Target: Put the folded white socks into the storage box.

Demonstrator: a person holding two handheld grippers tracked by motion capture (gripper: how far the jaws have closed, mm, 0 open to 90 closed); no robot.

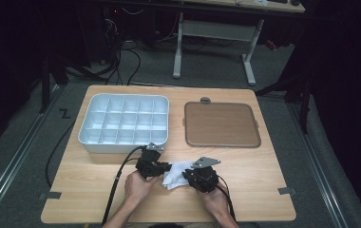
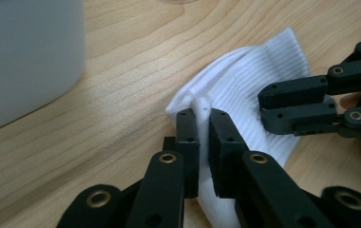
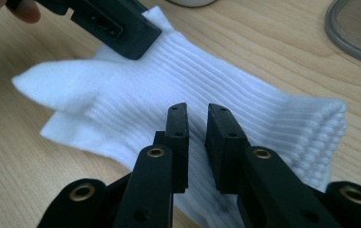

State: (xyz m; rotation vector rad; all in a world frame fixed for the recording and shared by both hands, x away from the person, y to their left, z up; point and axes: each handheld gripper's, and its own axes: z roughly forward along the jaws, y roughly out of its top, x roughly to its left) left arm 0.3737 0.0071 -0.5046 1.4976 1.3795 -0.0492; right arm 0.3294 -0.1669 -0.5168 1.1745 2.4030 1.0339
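Observation:
A white ribbed sock point(image 1: 175, 172) lies crumpled on the wooden table near its front edge, between the two hands. My left gripper point(image 1: 165, 167) comes in from the sock's left; in the left gripper view its jaws point(image 2: 204, 116) are shut on a raised fold at the edge of the sock point(image 2: 245, 80). My right gripper point(image 1: 186, 175) comes in from the right. Its jaws point(image 3: 197, 114) stand nearly together over the middle of the sock point(image 3: 264, 114), with fabric in the narrow gap. The cuff end lies at the right of that view.
A white tray with several compartments point(image 1: 87, 140) stands behind the left hand, its wall close by point(image 2: 22, 61). A brown flat tray point(image 1: 221, 124) lies at the back right, with a small grey disc point(image 1: 205, 100) behind it. Bare wood stretches to both sides.

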